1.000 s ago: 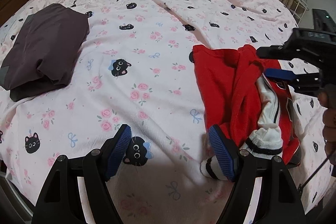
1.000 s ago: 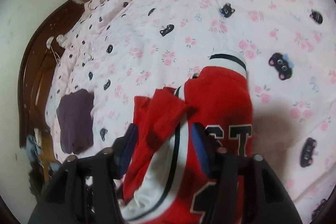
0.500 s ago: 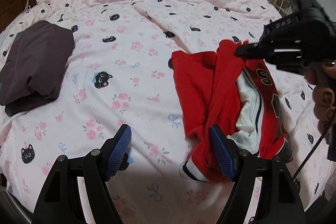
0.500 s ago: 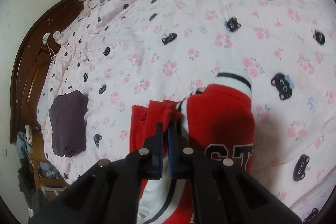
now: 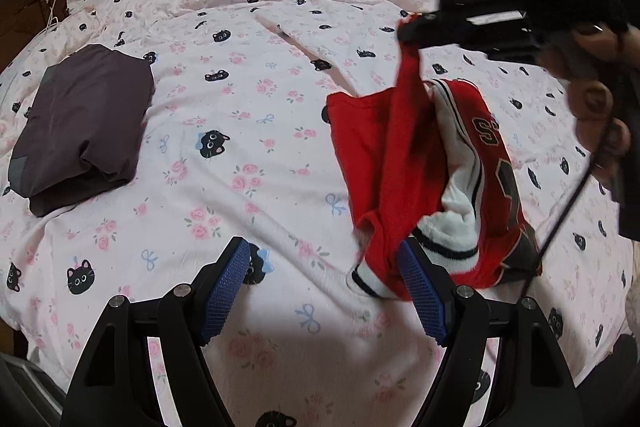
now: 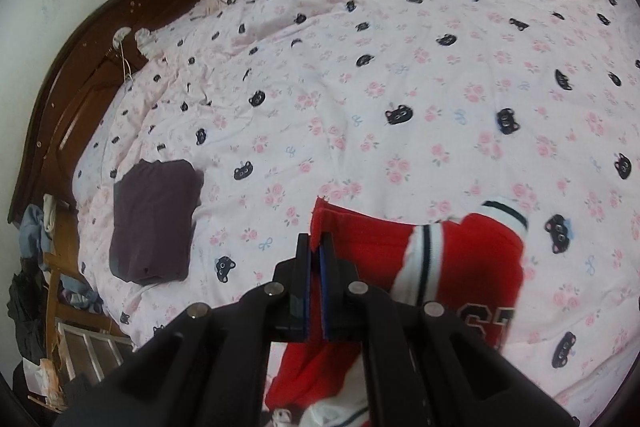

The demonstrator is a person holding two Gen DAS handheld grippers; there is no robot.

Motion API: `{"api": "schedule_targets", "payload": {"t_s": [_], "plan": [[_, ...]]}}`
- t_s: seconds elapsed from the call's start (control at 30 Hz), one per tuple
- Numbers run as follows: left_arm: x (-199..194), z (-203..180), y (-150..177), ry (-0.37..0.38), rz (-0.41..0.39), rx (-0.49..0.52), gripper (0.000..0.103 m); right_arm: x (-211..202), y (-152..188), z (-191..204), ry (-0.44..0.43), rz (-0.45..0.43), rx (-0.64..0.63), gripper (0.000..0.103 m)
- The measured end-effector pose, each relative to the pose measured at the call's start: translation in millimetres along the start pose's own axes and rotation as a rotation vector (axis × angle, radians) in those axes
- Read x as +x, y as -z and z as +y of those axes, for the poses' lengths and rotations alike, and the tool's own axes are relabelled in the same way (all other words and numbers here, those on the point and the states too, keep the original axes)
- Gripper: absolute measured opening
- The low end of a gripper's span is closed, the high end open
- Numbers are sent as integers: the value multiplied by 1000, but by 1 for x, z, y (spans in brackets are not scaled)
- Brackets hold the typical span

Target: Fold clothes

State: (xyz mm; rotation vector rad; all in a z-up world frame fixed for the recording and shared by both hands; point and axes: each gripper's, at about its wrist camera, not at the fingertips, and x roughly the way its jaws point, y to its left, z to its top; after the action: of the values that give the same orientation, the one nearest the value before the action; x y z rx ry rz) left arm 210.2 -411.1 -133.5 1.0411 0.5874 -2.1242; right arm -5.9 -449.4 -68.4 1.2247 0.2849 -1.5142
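A red jersey (image 5: 384, 147) with white, black-striped trim and dark lettering lies crumpled on the pink cat-print bedspread (image 5: 248, 131). My right gripper (image 6: 316, 247) is shut on a red edge of the jersey (image 6: 472, 259) and holds that corner up off the bed; the left wrist view shows it (image 5: 408, 27) pinching the cloth high at the upper right, with a hand behind it. My left gripper (image 5: 324, 267) stands open low over the bedspread, its right pad (image 5: 420, 291) beside the jersey's striped cuff, gripping nothing.
A folded dark purple garment (image 5: 80, 123) lies on the bed's left part, also visible as a folded dark purple garment (image 6: 154, 219) in the right wrist view. A dark wooden headboard (image 6: 80, 75) borders the bed, with piled clothes and a rack (image 6: 44, 287) beyond its edge.
My right gripper closed on the jersey's red edge and rose, pulling that corner up into a peak. The left gripper stayed open and shifted slightly.
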Motion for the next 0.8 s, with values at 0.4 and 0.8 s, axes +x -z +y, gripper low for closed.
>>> {"api": "schedule_targets", "payload": {"t_s": [0.4,0.8], "plan": [[3,16,3,-6,26,-24,72,80,-8,8,-50,157,-9,24],[13,48,-1,207,52,-254,72,-43,31,-52,-154,4,30,70]]}}
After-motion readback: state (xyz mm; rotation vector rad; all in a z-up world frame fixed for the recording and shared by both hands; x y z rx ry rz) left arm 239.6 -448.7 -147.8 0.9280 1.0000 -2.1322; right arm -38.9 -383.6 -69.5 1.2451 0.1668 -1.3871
